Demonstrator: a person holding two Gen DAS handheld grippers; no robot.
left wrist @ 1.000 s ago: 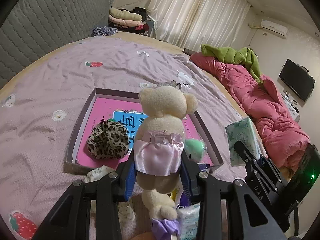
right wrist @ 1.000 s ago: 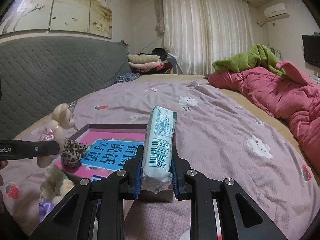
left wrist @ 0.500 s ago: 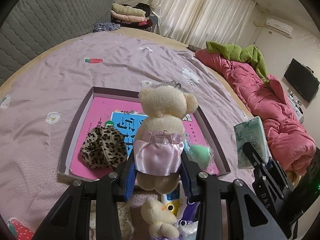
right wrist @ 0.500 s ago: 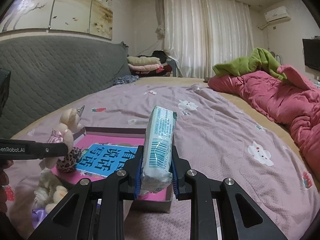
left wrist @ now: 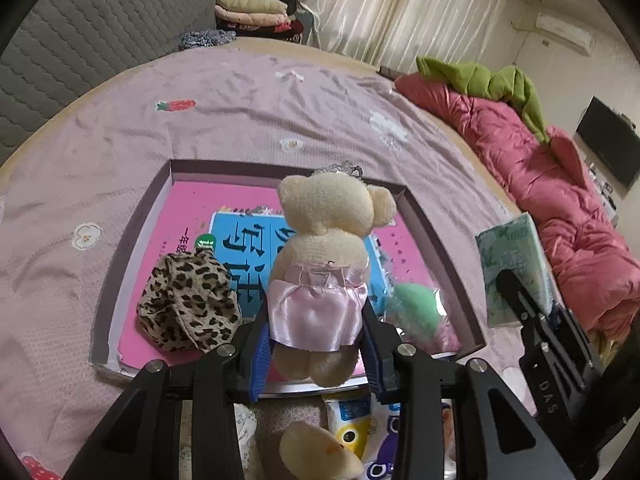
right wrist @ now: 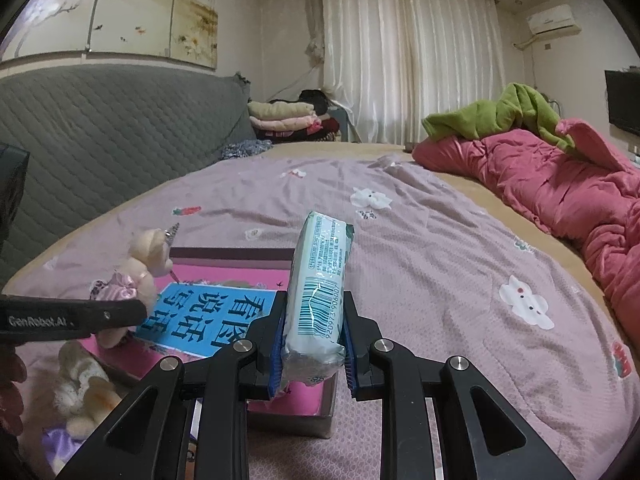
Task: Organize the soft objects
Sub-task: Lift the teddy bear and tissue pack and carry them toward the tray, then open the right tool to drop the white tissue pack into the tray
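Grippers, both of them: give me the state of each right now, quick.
Left gripper: closed on the teddy bear in a pink dress.
Right gripper: closed on the tissue pack.

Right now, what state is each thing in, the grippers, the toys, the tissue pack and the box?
Left gripper: jaws shut on cream teddy bear in pink satin skirt, held upright above the box.
Right gripper: jaws shut on pale green tissue pack, standing on end.
Shallow pink-lined box: open.
Leopard-print fabric piece: lying inside the box.
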